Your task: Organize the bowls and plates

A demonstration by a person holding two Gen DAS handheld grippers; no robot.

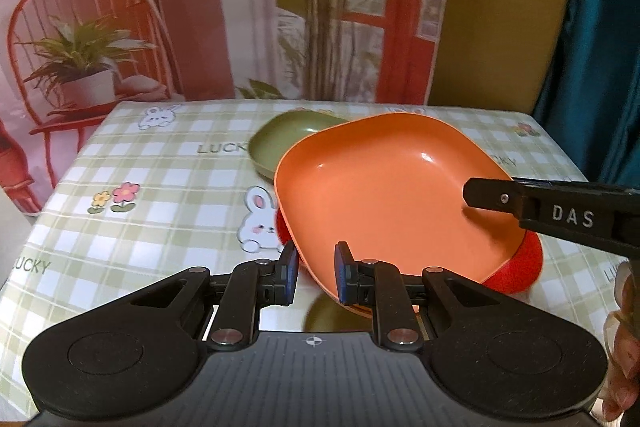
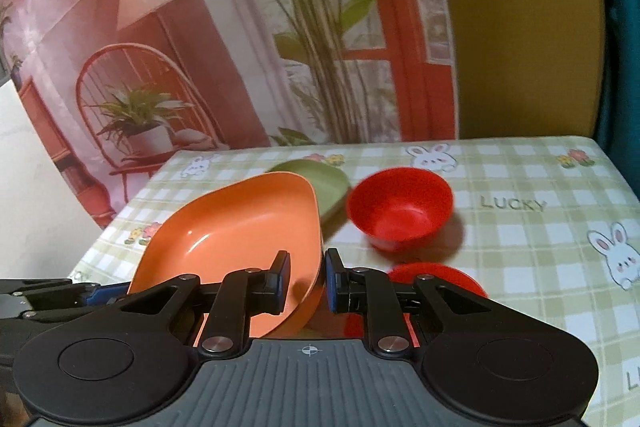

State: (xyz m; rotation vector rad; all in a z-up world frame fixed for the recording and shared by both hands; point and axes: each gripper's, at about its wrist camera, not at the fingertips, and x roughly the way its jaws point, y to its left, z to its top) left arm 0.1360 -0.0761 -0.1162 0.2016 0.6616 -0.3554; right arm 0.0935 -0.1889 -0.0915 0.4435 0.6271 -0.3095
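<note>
The orange plate [image 2: 236, 239] is tilted up off the checked tablecloth [image 2: 540, 247], its near rim caught between the fingers of the right gripper [image 2: 306, 279] — the jaws stand narrowly apart with the rim pinched between the blue pads. In the left wrist view the same plate [image 1: 384, 195] fills the middle, and the right gripper reaches in from the right edge over the plate's far side.

The left gripper [image 1: 316, 277] sits just at the plate's near-left rim; its jaws are partly open with the rim passing in the gap, though whether the pads actually touch the plate cannot be told.

Under the plate lies a red dish [image 2: 452, 277], its edge showing on either side. A red bowl [image 2: 400, 209] stands upright on the cloth beyond it — apart from the plate. A green plate [image 1: 288, 139] lies behind, partly hidden by the orange one.
</note>
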